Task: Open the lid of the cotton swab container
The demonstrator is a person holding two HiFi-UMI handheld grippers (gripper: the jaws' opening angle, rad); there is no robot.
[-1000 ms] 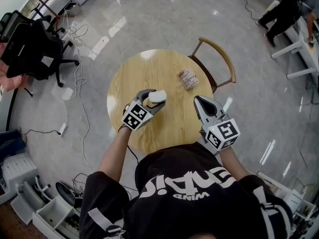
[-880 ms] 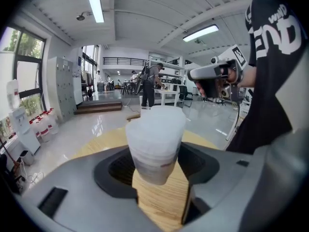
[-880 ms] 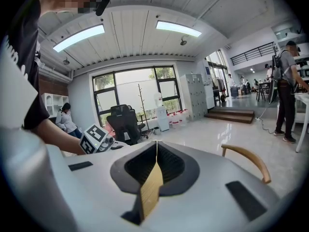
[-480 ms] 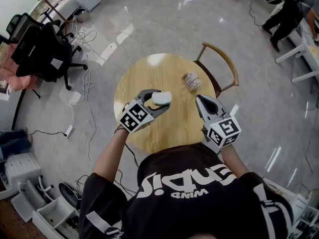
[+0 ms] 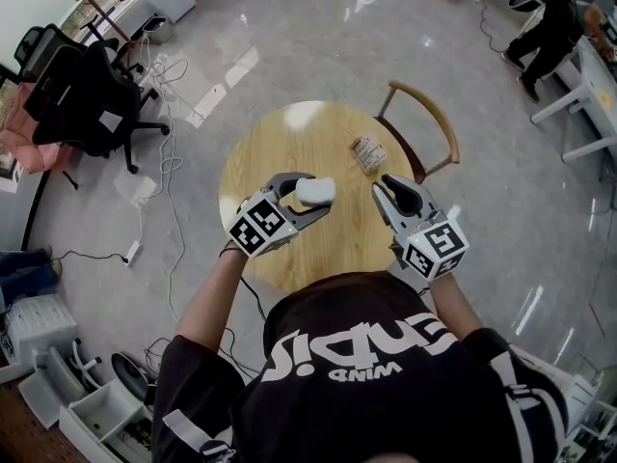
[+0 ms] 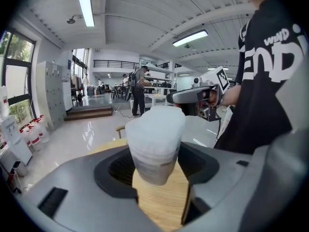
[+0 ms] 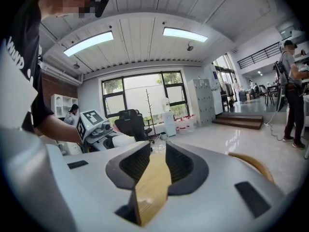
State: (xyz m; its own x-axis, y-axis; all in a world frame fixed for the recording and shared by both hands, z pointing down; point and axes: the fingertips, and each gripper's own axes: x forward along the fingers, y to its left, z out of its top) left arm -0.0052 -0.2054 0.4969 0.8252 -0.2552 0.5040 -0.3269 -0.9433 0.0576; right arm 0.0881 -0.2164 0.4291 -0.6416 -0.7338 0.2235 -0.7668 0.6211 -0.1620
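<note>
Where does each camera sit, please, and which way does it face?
Head view: on the head, steeply down at the table; shirt, left gripper, right gripper show.
Left gripper view: along jaws shut on the container, toward the right gripper.
Right gripper view: along opening, empty jaws, toward the left gripper.
Shared: all show the table.

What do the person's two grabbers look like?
The grey left gripper and right gripper each have two curved jaws with black ribbed pads and a white cube of black square markers. The person wears a black short-sleeved T-shirt with white lettering.
</note>
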